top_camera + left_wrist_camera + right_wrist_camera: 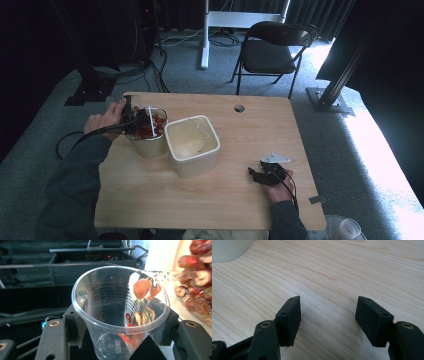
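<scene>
Over fruit bin (150, 145): left gripper (120, 340) jaws clamp clear cup (120, 312), mouth tipped binward.

A: The cup's (120, 315) base is cut off by the bottom edge in the left gripper view, and the red fruit (197, 277) beside it runs off the right edge, blurred.

B: From above, the left tool (136, 120) hides part of the fruit tub (148, 145).

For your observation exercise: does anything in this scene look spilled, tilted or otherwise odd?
The clear plastic cup, clamped in the left gripper, is tipped over the container of red fruit; a piece of fruit clings at its rim. Nothing seems spilled on the table.
</scene>
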